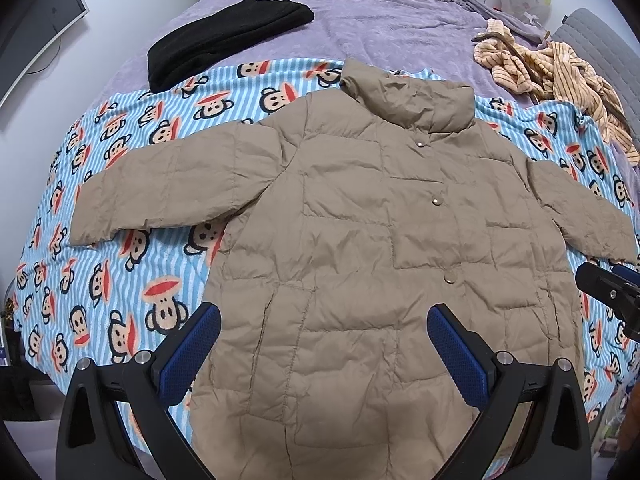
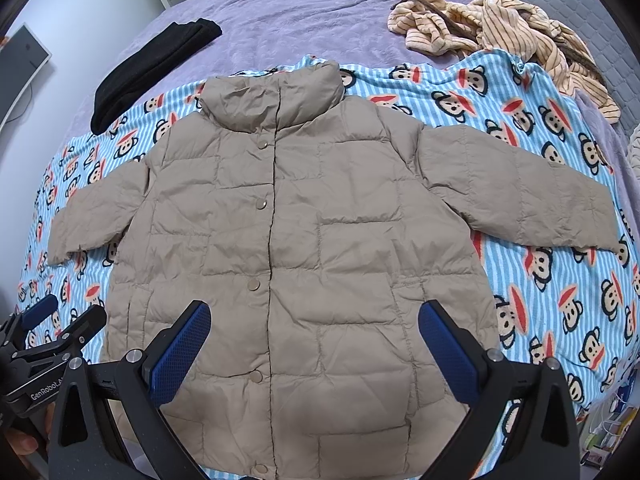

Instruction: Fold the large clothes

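Tan jacket (image 1: 360, 220) flat on blanket (image 1: 100, 280) (grippers apart)

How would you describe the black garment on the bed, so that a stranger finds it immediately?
Start from the purple bedspread. The black garment lies folded at its far left, its near end touching the monkey-print blanket. It is the only black, neatly folded piece; the tan jacket is spread flat, the striped orange clothing crumpled.

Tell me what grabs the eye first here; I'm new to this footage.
The tan puffer jacket lies spread flat, front up, sleeves out, filling the middle of both views. Under it is a loud blue-striped monkey blanket over a purple bedspread. At the bottom, both tongs, left and right, hover open over the hem.
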